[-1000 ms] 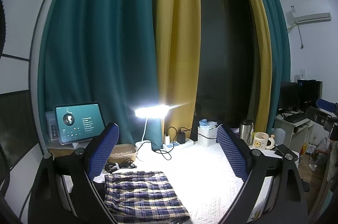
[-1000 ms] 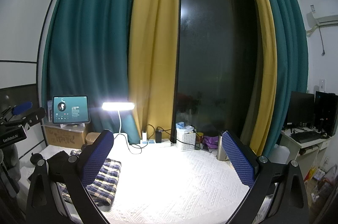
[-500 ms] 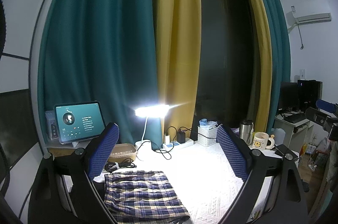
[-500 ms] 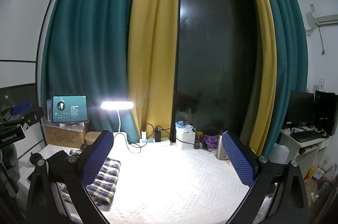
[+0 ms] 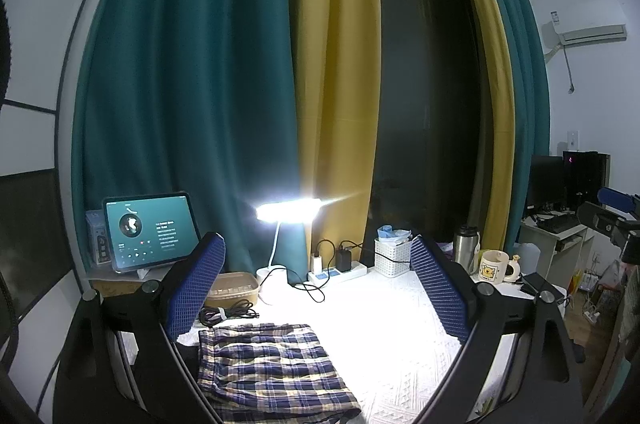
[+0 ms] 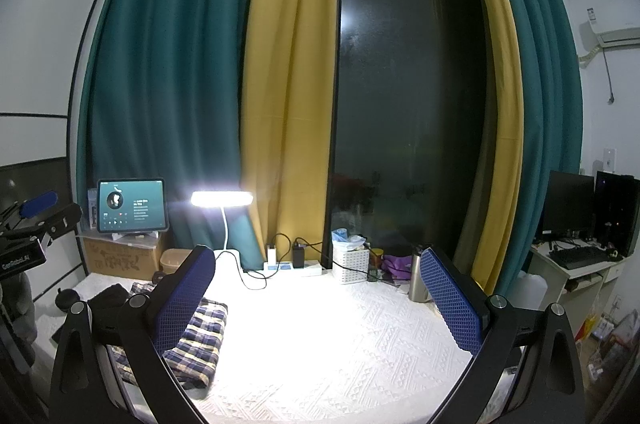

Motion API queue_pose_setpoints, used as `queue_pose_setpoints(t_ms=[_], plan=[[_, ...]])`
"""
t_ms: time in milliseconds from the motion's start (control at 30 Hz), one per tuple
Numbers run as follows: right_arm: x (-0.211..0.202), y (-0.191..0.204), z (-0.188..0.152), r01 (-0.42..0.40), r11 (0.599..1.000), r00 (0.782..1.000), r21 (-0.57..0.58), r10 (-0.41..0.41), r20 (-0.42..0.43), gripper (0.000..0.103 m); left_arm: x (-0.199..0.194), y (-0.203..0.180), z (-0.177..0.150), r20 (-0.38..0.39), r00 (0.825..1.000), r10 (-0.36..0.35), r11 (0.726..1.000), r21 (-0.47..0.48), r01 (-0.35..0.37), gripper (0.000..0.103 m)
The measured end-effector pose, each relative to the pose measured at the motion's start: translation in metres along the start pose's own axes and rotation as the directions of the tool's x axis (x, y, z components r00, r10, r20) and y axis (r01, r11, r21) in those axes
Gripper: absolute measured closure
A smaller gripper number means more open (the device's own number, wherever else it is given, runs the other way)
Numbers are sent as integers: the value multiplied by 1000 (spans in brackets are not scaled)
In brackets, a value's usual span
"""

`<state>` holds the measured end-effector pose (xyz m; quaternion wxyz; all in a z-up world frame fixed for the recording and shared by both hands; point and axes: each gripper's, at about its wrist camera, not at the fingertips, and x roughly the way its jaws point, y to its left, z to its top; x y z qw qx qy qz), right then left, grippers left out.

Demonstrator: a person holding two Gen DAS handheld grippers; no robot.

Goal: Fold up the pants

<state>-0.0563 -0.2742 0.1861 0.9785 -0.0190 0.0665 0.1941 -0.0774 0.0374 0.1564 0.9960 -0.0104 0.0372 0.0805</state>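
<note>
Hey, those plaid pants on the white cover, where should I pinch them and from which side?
Probably the far edge of the plaid pants. They lie flat, already folded into a layered rectangle, so come down from above with the open left hand-held gripper and pinch all layers together.

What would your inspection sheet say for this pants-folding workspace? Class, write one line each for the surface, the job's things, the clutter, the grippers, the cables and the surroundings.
Surface: white textured cover, brightly lit by the desk lamp.
Job's things: plaid pants lie folded flat on the cover, touched by neither gripper.
Clutter: tablet, brown tray, white basket, steel flask, bear mug.
Grippers: left gripper and right gripper both open, holding nothing.
Cables: chargers in a power strip; coiled black cable beside the pants.
Surroundings: teal and yellow curtains, dark window, computer desk, air conditioner.
</note>
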Motion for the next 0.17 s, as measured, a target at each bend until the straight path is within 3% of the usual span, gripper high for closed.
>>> queue_pose_setpoints(t_ms=[167], plan=[[0,0,0,-1,1000,1000,-1,1,1,0,1,1,-1,1,1000,-1,1000,0,1,9]])
